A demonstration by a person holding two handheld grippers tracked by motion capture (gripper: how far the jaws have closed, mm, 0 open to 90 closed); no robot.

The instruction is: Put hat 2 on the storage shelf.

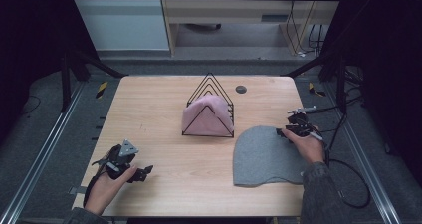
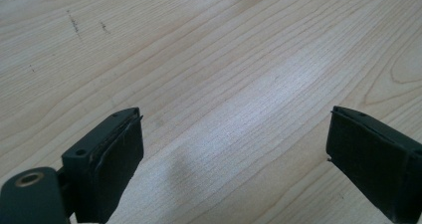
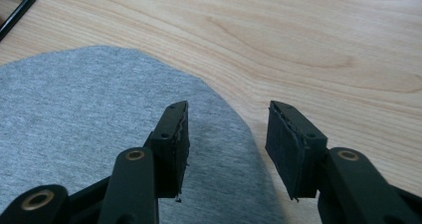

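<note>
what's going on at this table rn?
A person holds a gripper in each hand. The right gripper is open at the rim of a grey hat lying flat on the table, one finger over the fabric, nothing gripped. The left gripper is open over bare wood. A pink hat sits in the wire rack.

We record the surface [image 1: 164,119] as pale wood-grain, smooth with a soft sheen, and the grey hat [image 1: 263,157] as matt, felt-like knit cloth. The pink hat [image 1: 206,115] is soft cloth in a thin black wire rack [image 1: 211,84]. The right tongs [image 3: 226,142] look like matt black plastic with rough pads [image 3: 283,144].
</note>
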